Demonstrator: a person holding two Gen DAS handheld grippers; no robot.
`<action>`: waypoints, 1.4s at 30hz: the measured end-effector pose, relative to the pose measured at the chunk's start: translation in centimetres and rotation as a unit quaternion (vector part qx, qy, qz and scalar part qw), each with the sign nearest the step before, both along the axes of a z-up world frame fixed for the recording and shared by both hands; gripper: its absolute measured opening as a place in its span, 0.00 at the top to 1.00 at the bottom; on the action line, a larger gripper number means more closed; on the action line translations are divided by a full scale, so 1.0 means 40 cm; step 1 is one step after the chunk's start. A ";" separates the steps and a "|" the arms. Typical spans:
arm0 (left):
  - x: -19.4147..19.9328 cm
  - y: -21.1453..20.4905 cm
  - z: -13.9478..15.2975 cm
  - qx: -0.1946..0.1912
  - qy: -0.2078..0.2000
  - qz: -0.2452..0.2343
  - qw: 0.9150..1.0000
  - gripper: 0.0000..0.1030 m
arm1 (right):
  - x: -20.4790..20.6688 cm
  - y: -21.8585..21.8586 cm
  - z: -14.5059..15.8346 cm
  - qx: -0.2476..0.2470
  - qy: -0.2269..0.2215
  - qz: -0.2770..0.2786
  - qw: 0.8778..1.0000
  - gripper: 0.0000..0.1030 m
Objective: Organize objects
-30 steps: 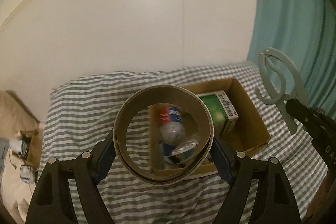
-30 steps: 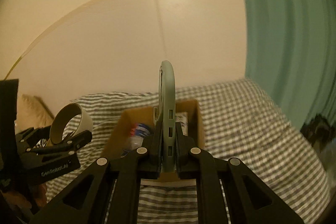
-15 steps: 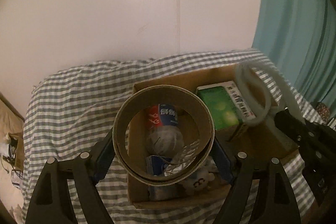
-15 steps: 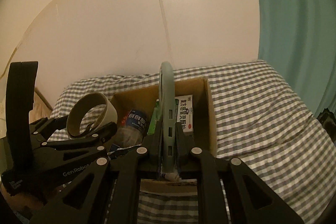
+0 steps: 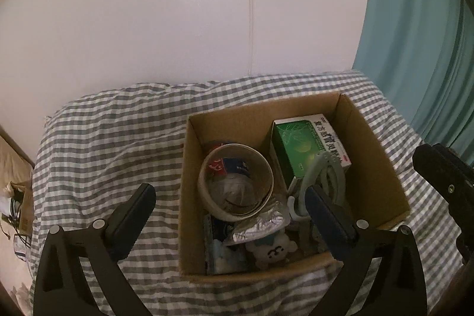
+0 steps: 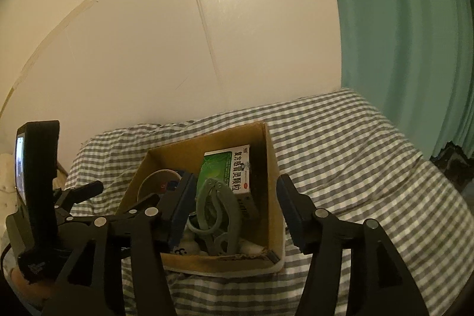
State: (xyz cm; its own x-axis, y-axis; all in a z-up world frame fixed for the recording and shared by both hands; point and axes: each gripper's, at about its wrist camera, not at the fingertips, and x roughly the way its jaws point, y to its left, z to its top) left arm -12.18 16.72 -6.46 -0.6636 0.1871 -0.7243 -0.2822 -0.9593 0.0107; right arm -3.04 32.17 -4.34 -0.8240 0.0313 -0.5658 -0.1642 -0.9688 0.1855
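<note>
Both grippers, left [image 5: 228, 215] and right [image 6: 235, 213], hung spread wide and empty over the box [image 5: 373, 150] at frame centre, where the light, stiff tape roll [image 5: 235, 182], probably best pinched across its rim, lay beside the hanger [image 6: 217, 212].

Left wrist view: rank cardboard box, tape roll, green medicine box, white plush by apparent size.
1. cardboard box
2. tape roll
3. green medicine box, close to the roll, so that order is unsure
4. white plush, partly buried, so its true size is unclear
</note>
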 end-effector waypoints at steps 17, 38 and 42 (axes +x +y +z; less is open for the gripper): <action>0.143 -0.294 0.152 0.025 0.068 0.060 0.996 0.00 | 0.070 -0.254 0.153 0.082 0.020 0.023 0.996 0.29; 0.293 -0.430 0.185 0.016 0.109 0.100 0.989 0.00 | 0.147 -0.366 0.154 0.116 0.026 0.038 0.992 0.06; 0.292 -0.419 0.175 0.008 0.110 0.096 0.989 0.00 | 0.144 -0.342 0.135 0.104 0.019 0.026 0.994 0.06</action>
State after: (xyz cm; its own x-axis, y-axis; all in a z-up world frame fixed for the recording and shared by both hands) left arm -0.50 -0.06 0.55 -0.8290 0.0520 -0.5568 -0.0872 -0.9955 0.0369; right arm 2.70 18.47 1.06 -0.8481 0.1006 -0.5201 -0.1095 -0.9939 -0.0137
